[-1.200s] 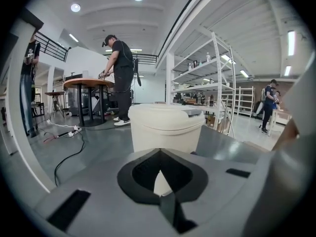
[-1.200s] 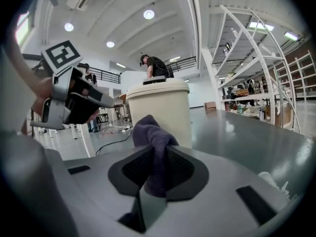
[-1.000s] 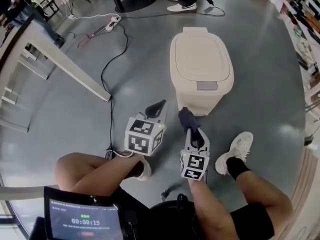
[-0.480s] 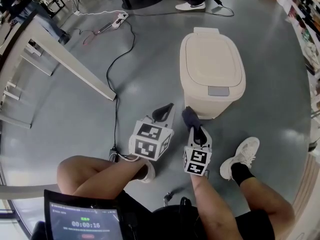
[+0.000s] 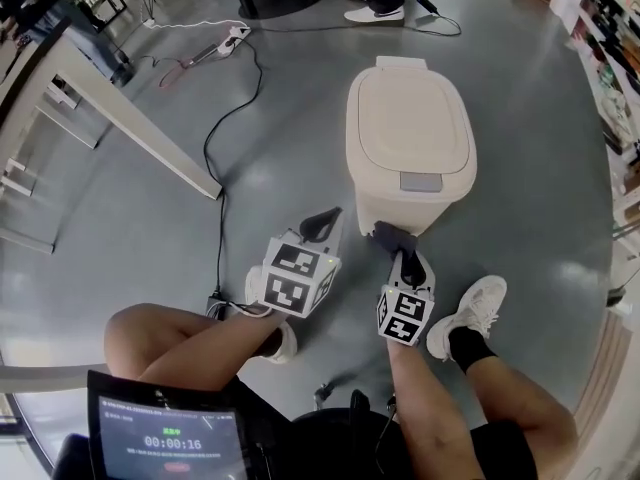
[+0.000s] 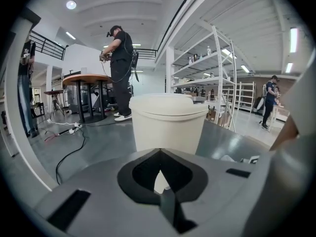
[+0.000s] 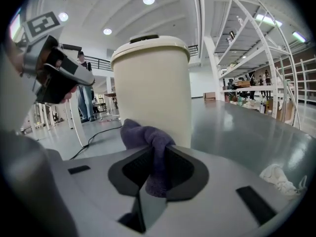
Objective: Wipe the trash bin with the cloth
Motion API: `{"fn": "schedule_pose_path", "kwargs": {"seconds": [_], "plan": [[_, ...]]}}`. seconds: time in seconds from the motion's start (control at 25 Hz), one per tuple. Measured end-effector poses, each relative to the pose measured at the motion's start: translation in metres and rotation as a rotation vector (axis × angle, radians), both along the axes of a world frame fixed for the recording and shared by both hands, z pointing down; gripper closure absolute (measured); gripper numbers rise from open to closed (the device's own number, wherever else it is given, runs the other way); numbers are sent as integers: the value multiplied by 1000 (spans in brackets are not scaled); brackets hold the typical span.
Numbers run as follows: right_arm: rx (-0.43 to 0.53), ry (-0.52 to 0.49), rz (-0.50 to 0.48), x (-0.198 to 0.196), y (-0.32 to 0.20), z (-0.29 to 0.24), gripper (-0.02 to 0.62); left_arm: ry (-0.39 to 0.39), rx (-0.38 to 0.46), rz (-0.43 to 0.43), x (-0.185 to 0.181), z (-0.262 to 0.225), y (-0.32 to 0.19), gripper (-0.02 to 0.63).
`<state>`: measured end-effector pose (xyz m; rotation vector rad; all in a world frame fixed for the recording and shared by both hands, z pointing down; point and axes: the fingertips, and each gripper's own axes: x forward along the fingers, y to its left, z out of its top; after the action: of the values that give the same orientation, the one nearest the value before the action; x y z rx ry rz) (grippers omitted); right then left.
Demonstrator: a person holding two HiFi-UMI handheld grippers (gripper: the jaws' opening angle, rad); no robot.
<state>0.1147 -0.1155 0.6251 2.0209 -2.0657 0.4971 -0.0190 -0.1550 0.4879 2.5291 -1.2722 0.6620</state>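
A cream trash bin (image 5: 410,138) with a closed lid stands on the grey floor ahead of me. It fills the middle of the left gripper view (image 6: 165,120) and of the right gripper view (image 7: 153,88). My right gripper (image 5: 392,235) is shut on a dark purple cloth (image 7: 150,147), and the cloth (image 5: 390,233) sits right at the foot of the bin's near side. My left gripper (image 5: 320,223) is shut with nothing in it, a short way left of the bin's base.
A black cable (image 5: 225,138) runs across the floor at the left, beside a white table frame (image 5: 120,118). My legs and white shoes (image 5: 470,313) are below the grippers. Shelving (image 5: 610,48) lines the right side. A person (image 6: 118,73) stands farther off.
The right gripper with the cloth has moved forward to the foot of the bin. The left gripper has kept its place beside it.
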Motion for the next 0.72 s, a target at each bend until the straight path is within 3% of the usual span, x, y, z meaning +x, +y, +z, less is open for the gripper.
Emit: {"fn": "schedule_pose_path", "kwargs": {"seconds": [0.48, 0.72], "plan": [[-34, 12, 59, 45, 3, 0, 526, -28, -35, 3, -3, 1, -4, 606], [-15, -36, 78, 61, 7, -24, 526, 20, -84, -117, -21, 1, -19, 606]]}}
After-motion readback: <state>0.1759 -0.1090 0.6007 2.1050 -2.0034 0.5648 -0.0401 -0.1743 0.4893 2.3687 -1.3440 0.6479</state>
